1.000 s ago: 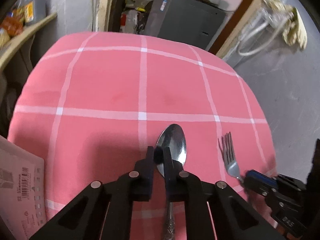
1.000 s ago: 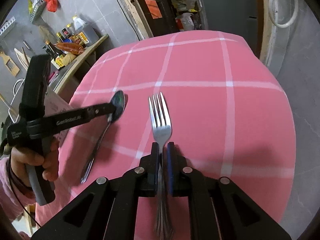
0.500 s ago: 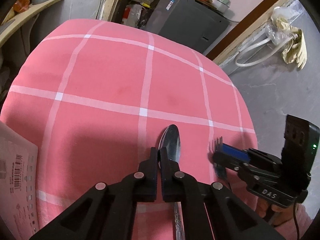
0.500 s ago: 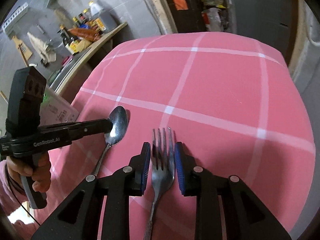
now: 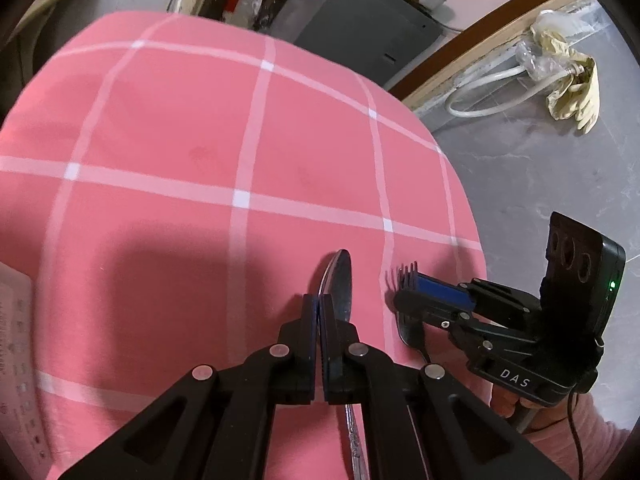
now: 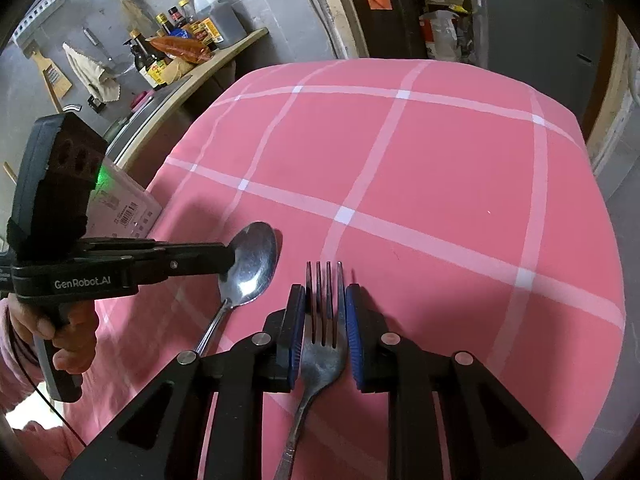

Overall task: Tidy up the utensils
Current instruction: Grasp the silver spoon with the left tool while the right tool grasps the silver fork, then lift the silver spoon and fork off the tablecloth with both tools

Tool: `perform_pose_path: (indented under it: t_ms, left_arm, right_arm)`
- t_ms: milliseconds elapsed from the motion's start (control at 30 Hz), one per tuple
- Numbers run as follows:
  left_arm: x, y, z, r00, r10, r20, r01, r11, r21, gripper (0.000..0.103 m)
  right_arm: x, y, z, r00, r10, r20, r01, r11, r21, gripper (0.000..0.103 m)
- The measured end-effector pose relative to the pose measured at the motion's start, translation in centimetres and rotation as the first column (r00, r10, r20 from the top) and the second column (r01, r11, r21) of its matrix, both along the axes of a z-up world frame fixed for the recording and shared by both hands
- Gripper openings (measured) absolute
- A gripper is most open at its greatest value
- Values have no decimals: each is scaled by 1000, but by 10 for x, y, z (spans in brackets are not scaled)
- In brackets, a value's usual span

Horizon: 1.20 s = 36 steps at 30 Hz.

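Pink cloth with a white grid covers the surface, and a spoon and a fork lie on it side by side, both with their heads pointing away from the person. Taking the fork as the landmark, the spoon is just to its left, a strip of cloth between them.

In the right wrist view the right claw straddles the fork's head: a blue-padded finger stands on each side of the tines with a narrow gap showing on both sides, so the pads do not press it. Its jaws have just been closing a little, with the fork between them. The fork's handle runs back under the claw.

The left claw is closed, its two fingers together. In its own view the spoon's bowl appears edge-on just past the tips; from the right wrist view the tips meet the bowl's left rim. Whether the rim is pinched between them cannot be told.

Left of the fork, beyond the spoon, a white box sits at the cloth's edge.
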State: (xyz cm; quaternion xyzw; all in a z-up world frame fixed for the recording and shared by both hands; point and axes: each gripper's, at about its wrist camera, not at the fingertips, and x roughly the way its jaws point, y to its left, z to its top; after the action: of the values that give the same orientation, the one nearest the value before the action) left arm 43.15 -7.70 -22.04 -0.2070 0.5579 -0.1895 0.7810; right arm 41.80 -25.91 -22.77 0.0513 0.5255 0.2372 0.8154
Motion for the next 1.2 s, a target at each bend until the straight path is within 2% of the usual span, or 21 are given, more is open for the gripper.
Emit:
perform_pose_path:
  t_ms: [67, 133, 267, 433, 600, 1200]
  left_arm:
    - [1, -4, -4, 1000, -8, -16, 8, 1000, -10, 3]
    - [2, -6, -7, 1000, -10, -27, 9, 999, -31, 3]
    - [4, -9, -9, 999, -12, -31, 10, 999, -48, 4]
    - [11, -12, -12, 998, -23, -51, 19, 996, -86, 4]
    - [15, -14, -16, 996, -27, -84, 17, 992, -126, 4]
    - [17, -33, -21, 981, -146, -125, 125, 979, -162, 4]
  right_arm:
    - [-2, -4, 0, 1000, -5, -7, 5, 1000, 8, 17]
    - [-1, -8, -2, 1000, -9, -22, 9, 1000, 28, 12]
    - [3, -16, -10, 998, 0, -64, 5, 996, 88, 12]
    - [9, -13, -17, 995, 42, -87, -32, 992, 121, 12]
    - [8, -9, -18, 995, 53, -79, -44, 993, 111, 10]
    - [0, -19, -21, 998, -10, -59, 18, 990, 138, 7]
